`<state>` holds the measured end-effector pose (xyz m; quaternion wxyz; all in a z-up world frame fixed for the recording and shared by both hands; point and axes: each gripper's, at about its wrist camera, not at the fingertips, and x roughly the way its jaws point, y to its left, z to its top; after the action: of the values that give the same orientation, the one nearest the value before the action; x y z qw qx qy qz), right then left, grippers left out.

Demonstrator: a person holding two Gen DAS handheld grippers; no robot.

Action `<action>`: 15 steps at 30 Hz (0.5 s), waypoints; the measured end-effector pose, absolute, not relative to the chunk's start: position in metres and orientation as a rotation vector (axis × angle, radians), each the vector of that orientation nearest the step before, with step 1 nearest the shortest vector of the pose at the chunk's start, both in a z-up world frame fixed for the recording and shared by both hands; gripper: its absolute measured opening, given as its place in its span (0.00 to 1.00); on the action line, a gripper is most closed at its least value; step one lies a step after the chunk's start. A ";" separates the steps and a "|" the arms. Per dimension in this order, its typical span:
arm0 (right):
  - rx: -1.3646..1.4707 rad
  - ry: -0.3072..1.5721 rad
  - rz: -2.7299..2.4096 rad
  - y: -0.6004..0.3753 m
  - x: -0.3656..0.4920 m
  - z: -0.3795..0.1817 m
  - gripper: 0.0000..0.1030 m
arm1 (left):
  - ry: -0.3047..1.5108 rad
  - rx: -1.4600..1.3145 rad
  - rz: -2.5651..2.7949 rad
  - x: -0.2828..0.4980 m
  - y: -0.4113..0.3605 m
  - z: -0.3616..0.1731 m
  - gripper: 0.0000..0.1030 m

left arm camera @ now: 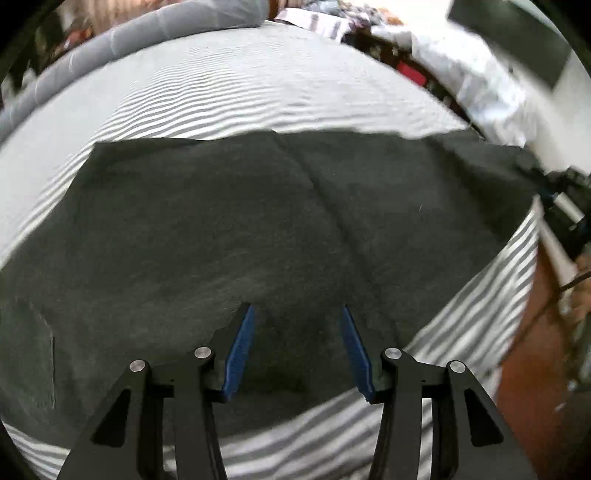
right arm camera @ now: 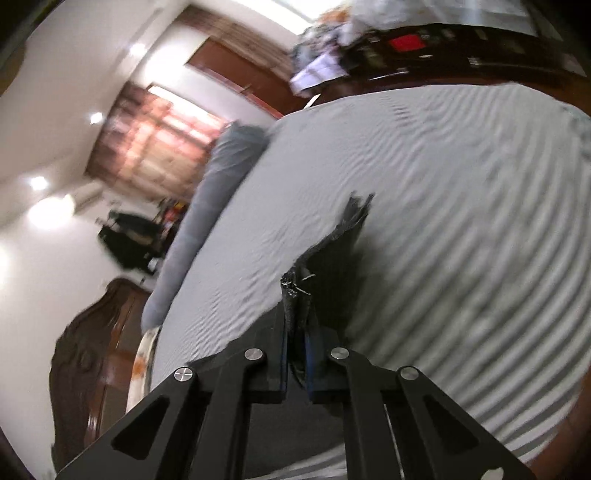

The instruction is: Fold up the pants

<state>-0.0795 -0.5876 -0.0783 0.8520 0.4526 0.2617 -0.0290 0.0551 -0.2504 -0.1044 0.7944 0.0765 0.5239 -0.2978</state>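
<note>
Left gripper (left arm camera: 297, 314), jaws apart and empty, hovers over the near edge of the dark pants (left arm camera: 258, 221) spread flat on the striped bed (left arm camera: 258, 92), likely to pin them while the right gripper (right arm camera: 297, 317), clamped on a lifted pant edge (right arm camera: 332, 240), starts a fold.

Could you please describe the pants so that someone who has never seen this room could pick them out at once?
Start at the bed, covered by a grey-and-white striped sheet with a grey bolster along its far edge. The pants lie spread across the near part of the sheet. They are the only dark charcoal, unpatterned cloth there.
</note>
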 end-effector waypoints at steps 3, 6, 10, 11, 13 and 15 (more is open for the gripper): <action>0.908 0.580 0.021 -0.549 -0.049 -0.062 0.07 | 1.148 0.056 -0.662 0.062 -0.210 -0.089 0.48; 0.853 0.626 0.099 -0.503 -0.016 -0.053 0.07 | 1.150 -0.010 -0.644 0.065 -0.165 -0.075 0.48; 0.795 0.694 0.213 -0.434 0.025 -0.053 0.07 | 1.132 -0.070 -0.591 0.064 -0.109 -0.060 0.49; 0.785 0.710 0.233 -0.419 0.032 -0.054 0.07 | 1.131 -0.092 -0.576 0.065 -0.094 -0.059 0.49; 0.762 0.760 0.291 -0.382 0.051 -0.060 0.07 | 1.127 -0.132 -0.546 0.068 -0.072 -0.059 0.50; 0.745 0.814 0.329 -0.350 0.065 -0.072 0.07 | 1.125 -0.173 -0.524 0.070 -0.051 -0.061 0.50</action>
<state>0.0650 -0.3502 -0.0716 0.8389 0.3521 0.3848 0.1554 0.0700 -0.0512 -0.0609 0.8100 -0.0811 0.5265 -0.2452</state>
